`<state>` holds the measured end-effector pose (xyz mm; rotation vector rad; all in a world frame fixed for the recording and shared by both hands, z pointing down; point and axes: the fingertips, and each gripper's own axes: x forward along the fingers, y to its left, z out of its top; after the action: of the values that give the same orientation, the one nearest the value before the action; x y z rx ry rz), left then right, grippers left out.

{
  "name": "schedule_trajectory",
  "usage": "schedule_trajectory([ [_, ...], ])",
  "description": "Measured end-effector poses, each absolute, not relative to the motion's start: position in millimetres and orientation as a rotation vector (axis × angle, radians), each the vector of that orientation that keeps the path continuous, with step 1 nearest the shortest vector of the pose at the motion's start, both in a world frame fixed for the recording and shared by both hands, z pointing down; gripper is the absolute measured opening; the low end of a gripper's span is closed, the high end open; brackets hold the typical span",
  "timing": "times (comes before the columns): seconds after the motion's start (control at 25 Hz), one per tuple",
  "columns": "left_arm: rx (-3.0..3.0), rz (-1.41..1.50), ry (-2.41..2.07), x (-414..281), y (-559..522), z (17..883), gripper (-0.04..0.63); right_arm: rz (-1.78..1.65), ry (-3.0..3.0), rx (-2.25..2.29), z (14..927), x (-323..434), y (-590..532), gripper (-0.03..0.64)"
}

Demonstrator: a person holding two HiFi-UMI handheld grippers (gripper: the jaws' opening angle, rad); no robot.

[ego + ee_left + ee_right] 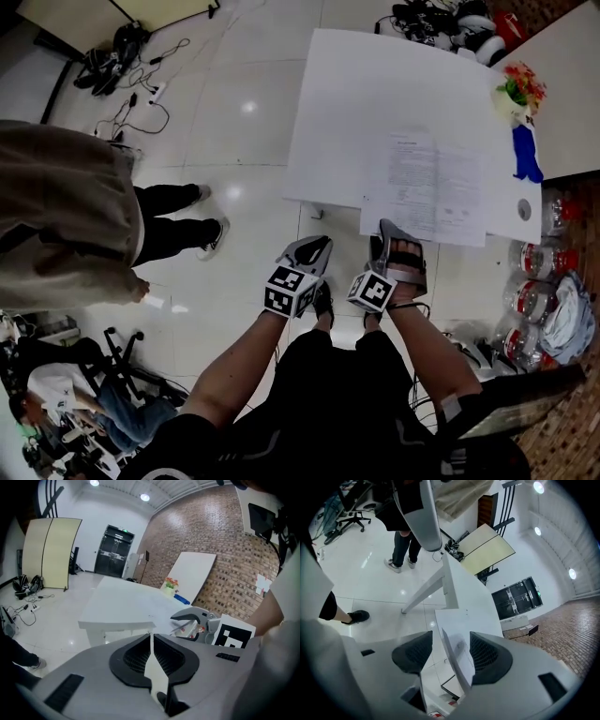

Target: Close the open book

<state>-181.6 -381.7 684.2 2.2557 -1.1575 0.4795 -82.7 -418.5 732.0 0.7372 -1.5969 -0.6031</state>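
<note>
Nearest the head camera are the person's two bare forearms, each ending in a gripper with a marker cube. The left gripper (319, 246) hangs over the tiled floor (234, 122), short of the white table (356, 103) and touching nothing. The right gripper (401, 242) has its tips at the near edge of the open book (436, 187). That book lies flat with its printed pages up, on the near right part of the table, and its near edge overhangs the table edge. A blue object (526, 155) and a small pot of flowers (518, 89) sit further right on the table. Bottles (534, 300) stand on the floor beside it. Another person (66, 225) stands well to the left.

Left gripper view: the jaws of the left gripper (151, 637) are pressed together with nothing between the dark pads. Beyond them is the table, and to the right the right gripper (185, 620) shows with its jaws parted like a beak. A brick wall (201, 536) and a dark double door (112, 550) close the background.

Right gripper view: the jaws of the right gripper (451, 634) are spread. A pale flat surface with faint marks lies against the right-hand pad; whether it is a page or part of the gripper cannot be told. The book's white leaf (461, 613) lies just ahead of the tips on the table edge. The other person's legs (401, 550) stand beyond.
</note>
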Motion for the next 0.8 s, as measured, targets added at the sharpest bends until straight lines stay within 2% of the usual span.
schedule_trajectory([
  [0.24,2.261,0.462,-1.162,-181,-389,683,0.009,-0.554,-1.591,0.823,736,-72,-431,0.205],
  [0.32,2.270,0.457,-1.155,-180,-391,679,0.009,-0.558,-1.617,0.846,728,-74,-431,0.143],
  [0.4,2.280,0.451,-1.154,-179,-394,674,0.009,-0.553,-1.664,0.889,716,-77,-430,0.044],
  [0.44,2.281,0.444,-1.157,-178,-396,671,0.009,-0.542,-1.687,0.911,711,-78,-431,0.034],
  [0.8,2.326,0.383,-1.166,-156,-407,635,0.009,-0.347,-1.879,1.165,646,-53,-433,0.020],
])
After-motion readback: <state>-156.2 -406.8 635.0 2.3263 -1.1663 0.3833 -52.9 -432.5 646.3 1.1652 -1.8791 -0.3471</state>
